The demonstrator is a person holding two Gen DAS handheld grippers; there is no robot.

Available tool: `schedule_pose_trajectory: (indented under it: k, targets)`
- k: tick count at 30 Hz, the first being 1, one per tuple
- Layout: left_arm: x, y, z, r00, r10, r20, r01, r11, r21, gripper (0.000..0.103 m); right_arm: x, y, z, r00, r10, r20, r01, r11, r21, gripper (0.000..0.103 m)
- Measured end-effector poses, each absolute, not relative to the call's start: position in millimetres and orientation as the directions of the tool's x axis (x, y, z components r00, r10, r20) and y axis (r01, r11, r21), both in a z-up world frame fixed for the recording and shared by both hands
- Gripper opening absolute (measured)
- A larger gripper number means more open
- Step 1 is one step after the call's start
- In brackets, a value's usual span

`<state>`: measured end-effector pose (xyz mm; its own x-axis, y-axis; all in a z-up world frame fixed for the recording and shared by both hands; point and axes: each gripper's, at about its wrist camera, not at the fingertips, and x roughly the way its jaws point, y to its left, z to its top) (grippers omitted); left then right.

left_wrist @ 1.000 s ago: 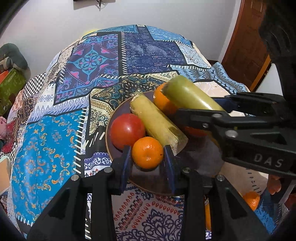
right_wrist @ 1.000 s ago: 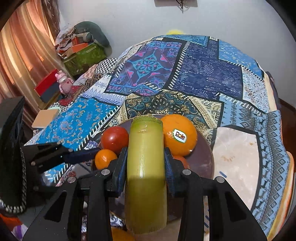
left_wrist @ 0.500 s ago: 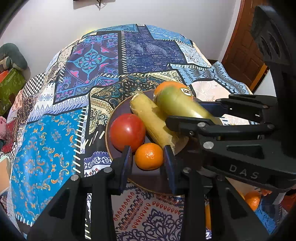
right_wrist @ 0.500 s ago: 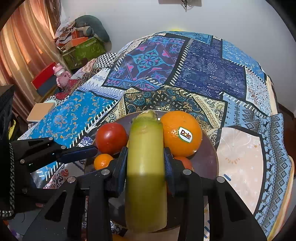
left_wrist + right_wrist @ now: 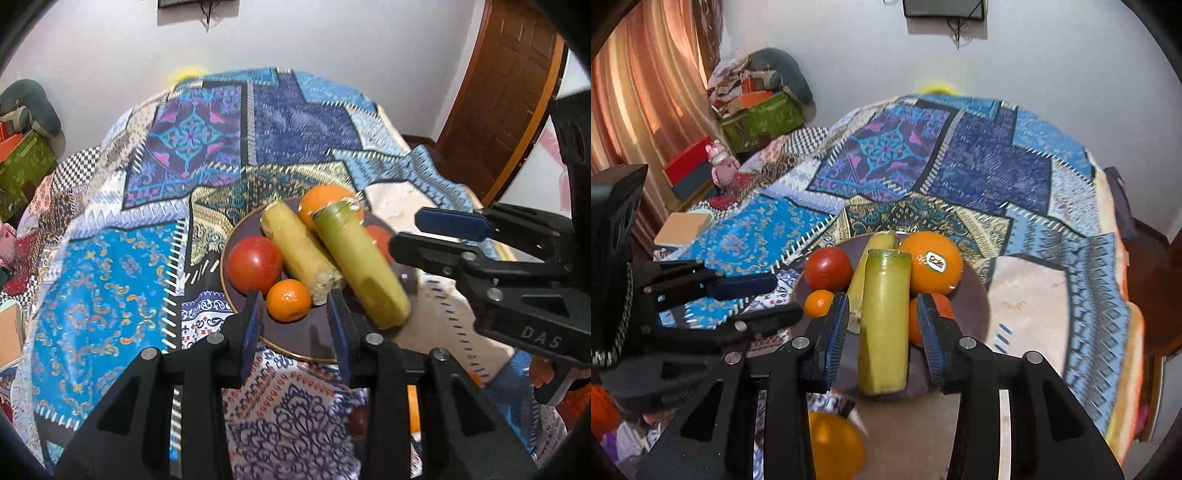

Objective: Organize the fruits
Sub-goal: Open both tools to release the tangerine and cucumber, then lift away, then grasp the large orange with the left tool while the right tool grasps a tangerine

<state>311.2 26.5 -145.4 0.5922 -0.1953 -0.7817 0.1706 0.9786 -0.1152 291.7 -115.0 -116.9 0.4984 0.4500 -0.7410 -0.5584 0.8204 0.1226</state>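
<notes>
A dark round plate (image 5: 317, 343) on the patterned cloth holds a red tomato (image 5: 254, 264), a yellow stalk piece (image 5: 301, 251), a green stalk piece (image 5: 360, 269), a big stickered orange (image 5: 934, 262) and a small mandarin (image 5: 289, 304). My left gripper (image 5: 293, 299) is open just short of the mandarin, with a gap on each side of it. My right gripper (image 5: 882, 306) is open. The green stalk (image 5: 884, 321) lies on the plate between its pads without touching them. From the left wrist view the right gripper (image 5: 406, 232) hangs right of the plate.
A patchwork tablecloth (image 5: 207, 140) covers the table. More orange fruit (image 5: 831, 446) lies near me under the right gripper. A wooden door (image 5: 509, 92) stands at the right. Boxes (image 5: 757, 118), a pink toy (image 5: 720, 166) and curtains (image 5: 646, 92) are at the left.
My right gripper let go of the green stalk, which now lies on the plate. Both grippers drew back and up from the plate, and the mandarin sits farther from the left fingers.
</notes>
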Motion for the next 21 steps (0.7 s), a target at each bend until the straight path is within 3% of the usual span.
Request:
schedule_pose_trajectory:
  k: [10, 21]
  targets:
    - [253.7, 23.1, -102.1, 0.640, -0.223, -0.735, 0.199, 0.972, -0.122, 0.048, 231.2, -146.6, -100.4, 0.554, 0.444, -0.704, -0.539, 0.836, 0.104, 0.038]
    - [207.8, 13.2, -128.6, 0.563, -0.264, -0.783, 0.231, 0.960, -0.158, 0.055, 196.7, -166.0, -154.6, 0.480, 0.435, -0.762, -0.486, 0.855, 0.182, 0.040]
